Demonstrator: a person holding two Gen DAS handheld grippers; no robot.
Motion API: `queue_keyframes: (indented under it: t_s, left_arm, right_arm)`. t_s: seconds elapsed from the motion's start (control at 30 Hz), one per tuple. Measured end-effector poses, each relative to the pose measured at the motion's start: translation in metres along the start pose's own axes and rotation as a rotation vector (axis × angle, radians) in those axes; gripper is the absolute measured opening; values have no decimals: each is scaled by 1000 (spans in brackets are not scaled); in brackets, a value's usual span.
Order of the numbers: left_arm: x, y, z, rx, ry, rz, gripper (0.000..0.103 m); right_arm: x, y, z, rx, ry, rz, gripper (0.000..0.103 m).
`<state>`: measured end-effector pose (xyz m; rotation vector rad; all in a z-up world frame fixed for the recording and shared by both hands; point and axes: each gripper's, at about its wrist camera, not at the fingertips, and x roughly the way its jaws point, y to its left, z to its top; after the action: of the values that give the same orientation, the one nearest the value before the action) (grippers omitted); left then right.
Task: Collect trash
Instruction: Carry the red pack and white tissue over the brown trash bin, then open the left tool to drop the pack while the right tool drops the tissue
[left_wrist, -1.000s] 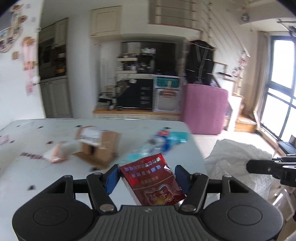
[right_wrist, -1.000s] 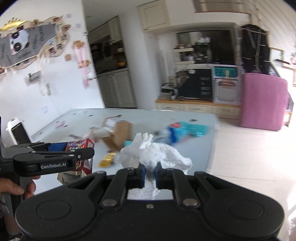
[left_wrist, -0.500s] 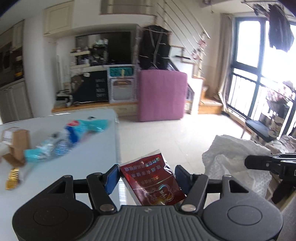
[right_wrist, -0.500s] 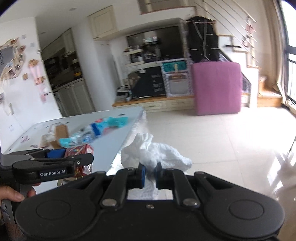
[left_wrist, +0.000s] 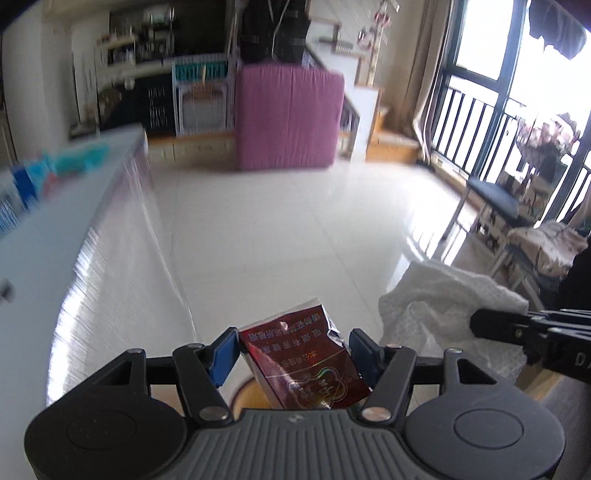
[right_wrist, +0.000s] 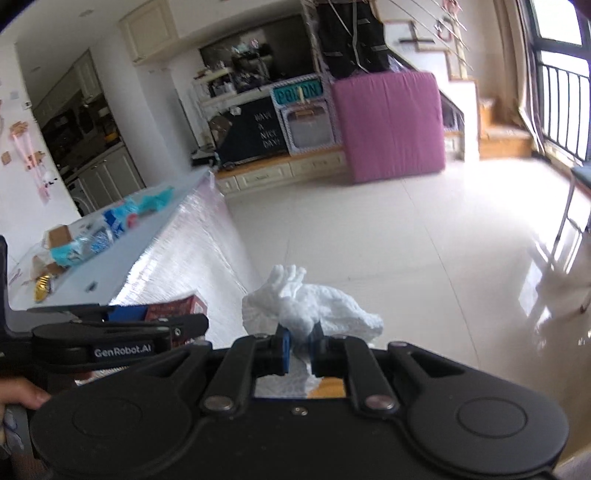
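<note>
Over the floor beside the table (left_wrist: 44, 236) | left gripper (left_wrist: 291, 350) angled down, fingers clamp red packet (left_wrist: 306, 365) | right gripper (right_wrist: 299, 341) angled down, fingers pinch white tissue (right_wrist: 314, 310)

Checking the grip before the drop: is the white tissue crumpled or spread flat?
Crumpled: the white tissue bunches up in a wad above the shut right gripper.

Table (left_wrist: 55, 236) litter motion-blurred; red packet (left_wrist: 306, 365) bottom hidden behind gripper body.

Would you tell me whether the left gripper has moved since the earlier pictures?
Yes. The left gripper has swung rightward off the table, out over the floor.
</note>
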<state>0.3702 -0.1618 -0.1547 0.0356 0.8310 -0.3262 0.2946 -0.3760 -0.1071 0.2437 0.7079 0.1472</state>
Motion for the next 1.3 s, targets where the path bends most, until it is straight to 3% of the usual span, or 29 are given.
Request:
queue_keyframes:
  t_s: [0.2,0.37,0.63,0.8,0.93,1.03,1.07,1.3]
  left_arm:
    - [84,7,-36,-77,119,-53,65]
    - [164,18,-71,-84,242,-23,65]
    - [280,26,-125,79,384,28,65]
    - [323,41,-145,111,394,29,66]
    - [351,54,-164,73,374,30,68]
    - [368,65,-177,40,382,58,86]
    - [372,69,-182,30,389,58,87]
    - [382,87,-204,-45,428,48,87]
  right_arm:
    - [47,-35,-24,41,83,-19,10]
    - [104,-60,-49,88,178,-22,10]
    - [183,-89,-92,162,324,-37,10]
    - [236,-103,-113,208,382,-31,10]
    - [281,-105,-128,237,430,-24,10]
    - [311,-103,-137,232,474,-29,10]
    - [319,-102,-139,228,485,-33,10]
    - [372,-99,-154,274,544,-38,11]
